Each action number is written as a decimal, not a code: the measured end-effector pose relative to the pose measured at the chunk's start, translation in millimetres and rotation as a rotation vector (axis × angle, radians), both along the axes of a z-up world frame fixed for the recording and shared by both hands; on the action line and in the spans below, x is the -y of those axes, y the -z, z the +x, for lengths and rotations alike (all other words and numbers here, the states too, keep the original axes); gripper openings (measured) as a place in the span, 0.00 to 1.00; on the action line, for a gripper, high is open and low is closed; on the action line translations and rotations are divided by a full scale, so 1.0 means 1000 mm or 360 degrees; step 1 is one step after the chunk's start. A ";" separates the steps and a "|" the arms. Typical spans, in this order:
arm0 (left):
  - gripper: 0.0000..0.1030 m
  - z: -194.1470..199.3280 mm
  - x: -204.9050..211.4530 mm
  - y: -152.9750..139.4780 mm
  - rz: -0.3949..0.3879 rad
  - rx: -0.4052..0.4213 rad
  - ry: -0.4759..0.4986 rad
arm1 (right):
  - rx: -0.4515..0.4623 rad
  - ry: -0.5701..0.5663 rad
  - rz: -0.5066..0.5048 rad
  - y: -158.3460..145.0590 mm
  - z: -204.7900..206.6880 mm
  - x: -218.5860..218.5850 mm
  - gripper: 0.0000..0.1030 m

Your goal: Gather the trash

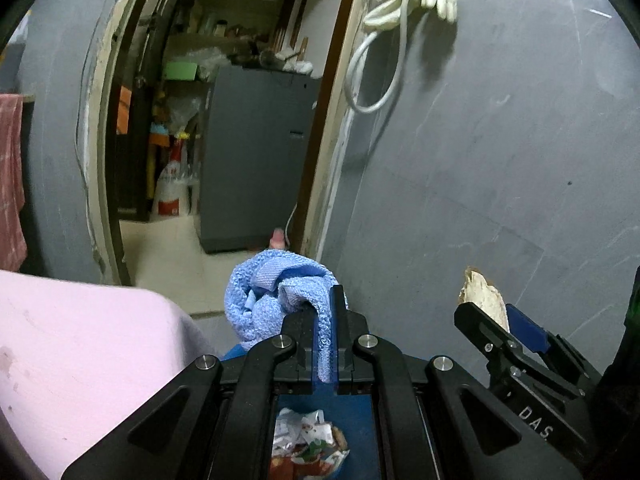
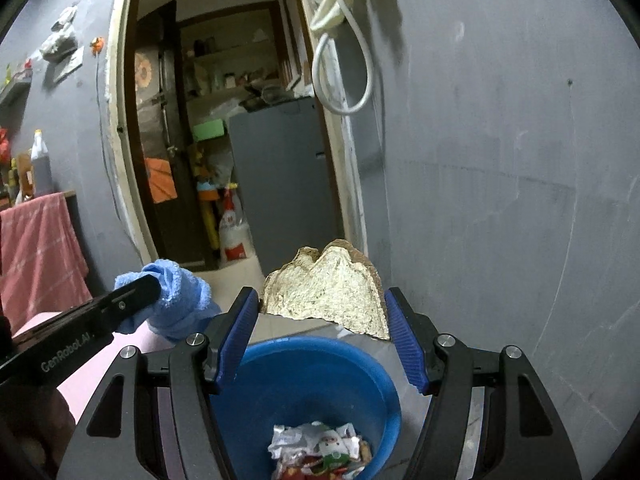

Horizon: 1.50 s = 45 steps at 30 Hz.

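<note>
Seemingly, bread slice (image 2: 326, 294) sits clamped between right tool (image 2: 322, 332) pads.

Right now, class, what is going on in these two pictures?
A person is collecting trash with a gripper in each hand. The left gripper is shut on a blue cloth. The right gripper holds a slice of bread between its blue pads. Both hang over a blue bucket that already has crumpled wrappers at the bottom. Neither the cloth nor the bread has been dropped in yet.
</note>
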<state>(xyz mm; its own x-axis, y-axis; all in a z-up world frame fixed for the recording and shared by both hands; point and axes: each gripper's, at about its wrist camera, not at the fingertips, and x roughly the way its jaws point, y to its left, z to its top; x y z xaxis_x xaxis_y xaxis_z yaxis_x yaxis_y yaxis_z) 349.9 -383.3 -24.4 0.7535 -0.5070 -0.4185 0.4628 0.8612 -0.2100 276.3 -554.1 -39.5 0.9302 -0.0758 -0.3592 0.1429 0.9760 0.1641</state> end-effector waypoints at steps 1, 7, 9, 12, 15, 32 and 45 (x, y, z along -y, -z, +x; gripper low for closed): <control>0.02 0.003 0.001 0.003 0.0014 -0.0028 -0.0004 | -0.0016 -0.0004 0.0020 0.002 0.002 0.002 0.62; 0.03 0.017 0.009 0.020 0.0091 -0.0181 -0.0018 | -0.0128 -0.0049 0.0070 0.012 0.016 0.007 0.62; 0.03 0.020 0.010 0.025 0.0112 -0.0225 -0.0025 | -0.0153 -0.0066 0.0073 0.015 0.019 0.006 0.62; 0.04 0.024 0.009 0.030 0.0108 -0.0277 -0.0035 | -0.0198 -0.0086 0.0074 0.018 0.024 0.004 0.63; 0.09 0.027 0.007 0.034 0.0121 -0.0319 -0.0048 | -0.0211 -0.0095 0.0083 0.019 0.026 0.004 0.63; 0.48 0.017 -0.018 0.008 0.0038 -0.0206 -0.0108 | -0.0101 -0.0020 0.0051 -0.006 0.012 -0.002 0.75; 0.85 -0.039 -0.104 -0.045 -0.0071 -0.0050 -0.0174 | 0.0057 -0.0011 -0.0002 -0.057 -0.057 -0.049 0.98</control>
